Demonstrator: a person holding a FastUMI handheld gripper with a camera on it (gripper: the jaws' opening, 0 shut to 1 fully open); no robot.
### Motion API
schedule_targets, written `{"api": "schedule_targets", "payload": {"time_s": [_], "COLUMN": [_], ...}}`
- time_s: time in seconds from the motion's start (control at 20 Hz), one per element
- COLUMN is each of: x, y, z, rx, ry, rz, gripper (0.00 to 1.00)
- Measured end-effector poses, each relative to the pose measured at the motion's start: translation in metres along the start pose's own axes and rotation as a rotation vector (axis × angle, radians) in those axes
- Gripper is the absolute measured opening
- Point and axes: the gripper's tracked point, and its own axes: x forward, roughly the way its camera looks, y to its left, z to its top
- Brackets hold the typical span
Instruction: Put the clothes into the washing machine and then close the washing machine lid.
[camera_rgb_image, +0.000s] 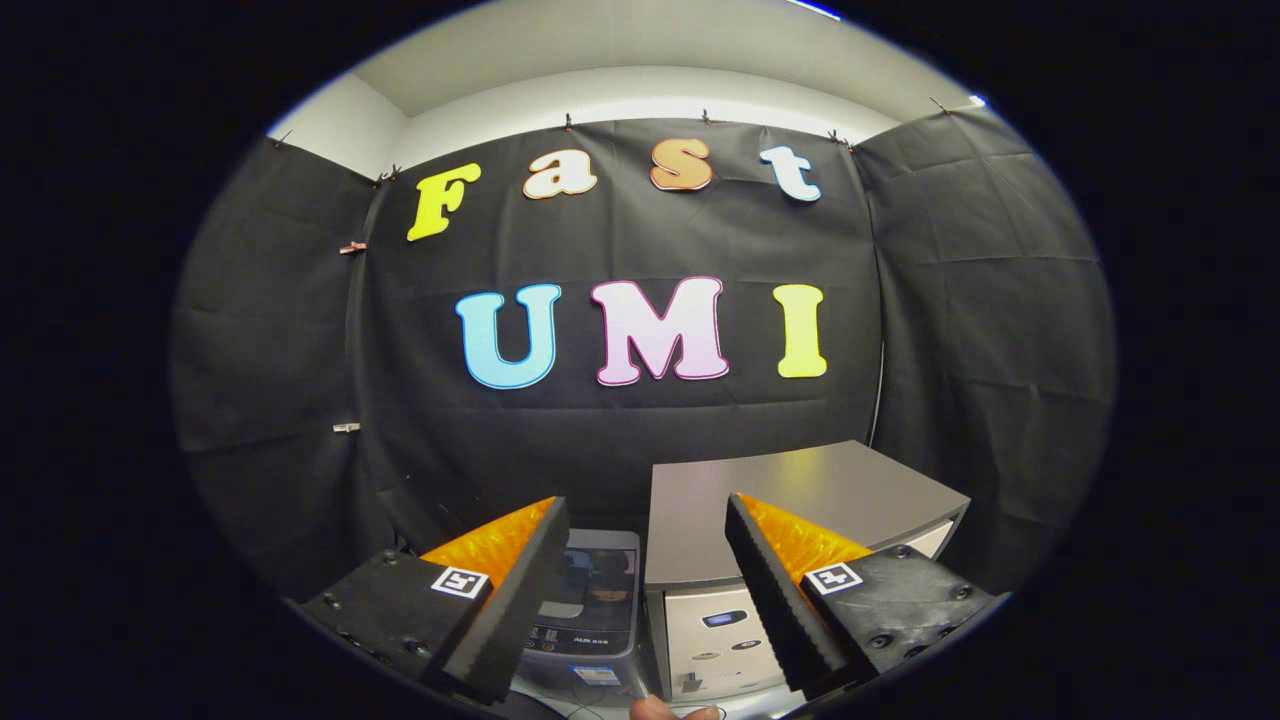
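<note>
- Between the spread fingers and just beyond them stands a small top-loading washing machine (590, 610), its dark lid lying flat and closed.
- Holding nothing, the gripper (648, 535) has its jaws wide apart, orange-backed fingers (520, 590) hanging above the machine.
- Just beside the washer, a grey front-panel appliance (790, 500) sits partly behind one finger.
- Black cloth wall (250, 350) rises behind both.

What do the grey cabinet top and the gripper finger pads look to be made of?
Cabinet top: seems smooth metal or laminate, with a satin grey sheen. Fingers, spread apart on the open gripper: apparently black ribbed rubber faces, matte, backed by glossy orange plastic.
</note>
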Motion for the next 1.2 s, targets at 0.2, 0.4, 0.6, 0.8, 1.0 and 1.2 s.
{"api": "schedule_targets", "payload": {"time_s": [0.2, 0.4, 0.6, 0.8, 1.0, 1.2], "x": [-0.0012, -0.0005, -0.0021, -0.0032, 0.0015, 0.0015], "y": [0.0001, -0.0001, 0.0005, -0.0003, -0.008, -0.0079], "z": [-0.0001, -0.0009, -0.0017, -0.0004, -0.0044, -0.0047], "rx": [0.002, 0.003, 0.0, -0.002, 0.001, 0.002], "ry": [0.0, 0.003, 0.005, 0.0, -0.002, -0.002], "rz": [0.001, 0.0, 0.001, -0.001, -0.004, -0.005], "gripper": [0.99, 0.99, 0.99, 0.99, 0.99, 0.99]}}
